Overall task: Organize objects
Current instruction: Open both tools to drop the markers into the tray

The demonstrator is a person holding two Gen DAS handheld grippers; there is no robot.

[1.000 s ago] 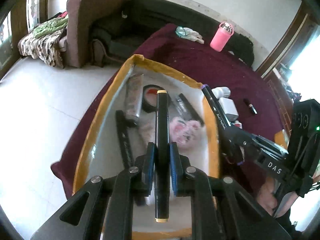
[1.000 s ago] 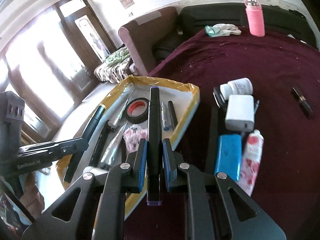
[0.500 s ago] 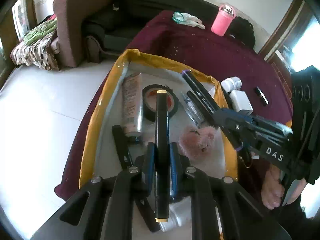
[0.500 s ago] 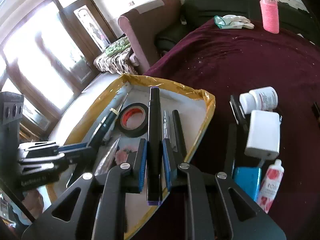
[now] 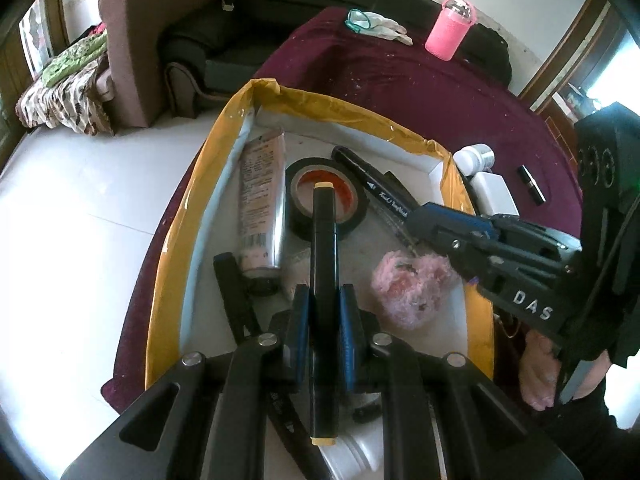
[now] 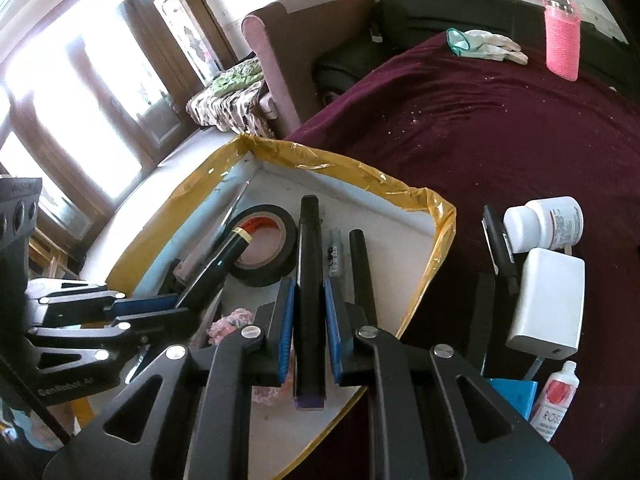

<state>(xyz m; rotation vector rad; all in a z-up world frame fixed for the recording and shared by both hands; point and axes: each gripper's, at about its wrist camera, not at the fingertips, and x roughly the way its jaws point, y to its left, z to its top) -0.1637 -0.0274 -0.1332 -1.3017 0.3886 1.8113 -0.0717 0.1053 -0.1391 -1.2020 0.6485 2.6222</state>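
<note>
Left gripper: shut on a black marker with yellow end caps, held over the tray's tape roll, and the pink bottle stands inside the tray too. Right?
Not quite. The pink bottle stands outside the tray, far off on the maroon cloth, as the left wrist view shows. The rest holds: the left gripper is shut on the marker, over the tape roll.

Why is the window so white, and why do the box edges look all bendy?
Right wrist view: sunlight through the window is too bright for the camera, so the glass washes out white. Left wrist view: the white floor glares too. Both views: the fisheye lens curves the straight rim of the yellow-taped box; nothing looks blurred.
</note>
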